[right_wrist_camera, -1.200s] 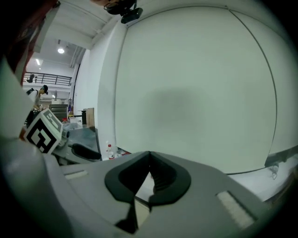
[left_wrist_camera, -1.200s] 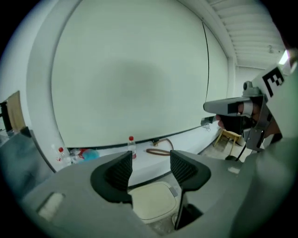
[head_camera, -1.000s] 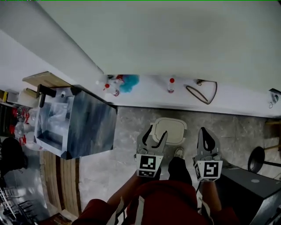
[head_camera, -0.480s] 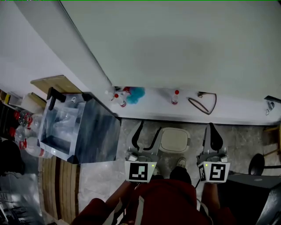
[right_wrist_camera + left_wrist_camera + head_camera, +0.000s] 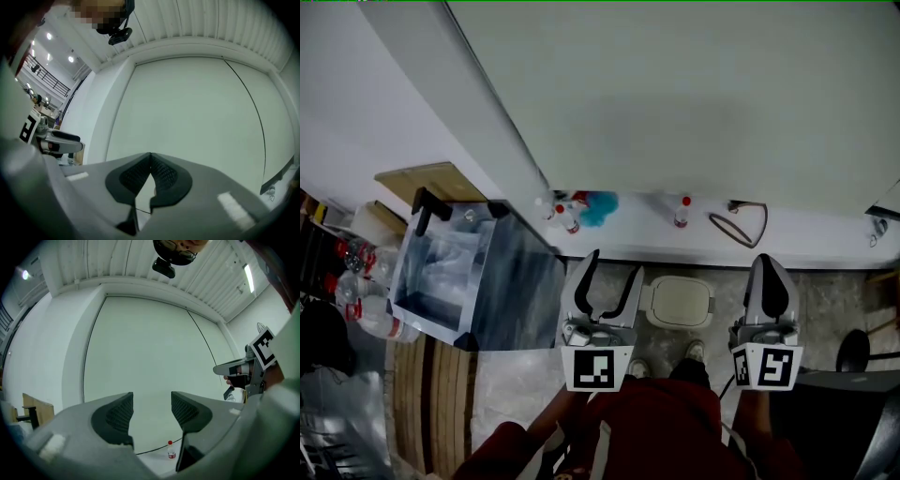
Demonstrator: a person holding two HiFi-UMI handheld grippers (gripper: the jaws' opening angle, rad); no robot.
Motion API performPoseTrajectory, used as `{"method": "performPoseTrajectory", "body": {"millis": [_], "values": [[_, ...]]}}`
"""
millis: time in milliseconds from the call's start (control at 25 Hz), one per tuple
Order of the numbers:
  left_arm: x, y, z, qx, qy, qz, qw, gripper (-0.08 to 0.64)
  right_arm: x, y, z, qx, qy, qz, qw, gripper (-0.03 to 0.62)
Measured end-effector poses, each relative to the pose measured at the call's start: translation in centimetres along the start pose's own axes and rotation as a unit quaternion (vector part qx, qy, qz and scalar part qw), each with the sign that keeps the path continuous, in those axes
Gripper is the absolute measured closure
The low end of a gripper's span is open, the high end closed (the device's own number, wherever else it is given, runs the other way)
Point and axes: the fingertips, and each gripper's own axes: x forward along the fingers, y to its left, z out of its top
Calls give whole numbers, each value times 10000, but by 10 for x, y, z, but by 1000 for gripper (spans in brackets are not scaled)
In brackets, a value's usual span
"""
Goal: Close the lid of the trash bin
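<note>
- Two hand-held tools are raised at lower centre of the head view, just above the person's red sleeves (image 5: 652, 427). Neither is near the work, so this is judged a stand-off posture.
- The left gripper (image 5: 607, 281) has its grey jaws spread wide and grips nothing. Its own view looks through the gap at a pale wall and one distant bottle.
- The right gripper (image 5: 768, 279) has its jaws pressed together, pads meeting, with nothing between them. A closed tip would suit pushing rather than grasping.
- The cream rounded-square plastic trash bin (image 5: 649, 302) stands on the grey stone-patterned floor (image 5: 834, 300). In the frame it sits between the two tools, just beyond the person's light shoe (image 5: 695, 351).
- Its lid (image 5: 681, 302), seen from above, appears to lie flat over the body, so the closing is judged done or nearly done. Full seating cannot be confirmed from this angle.
- The grey metal-sided open-top box (image 5: 511, 281) at centre left is near the bin but apart from it, and does not obstruct the lid.
- The white ledge (image 5: 834, 234) at the wall foot carries a small red-capped bottle (image 5: 682, 212), a loop of dark cable (image 5: 739, 223) and a blue fluffy item (image 5: 598, 208). All sit well behind the bin.
</note>
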Motion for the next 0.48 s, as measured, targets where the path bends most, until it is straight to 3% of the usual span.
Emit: {"method": "performPoseTrajectory", "body": {"millis": [320,480], "values": [[-10,6,-2,-29,-16,131,9999,365,-2,13,3,-15,-16,95,10000,592],[-16,10,-5,-52,15,290,9996,499,-4,16,2,-15,-3,125,9999,592]]}}
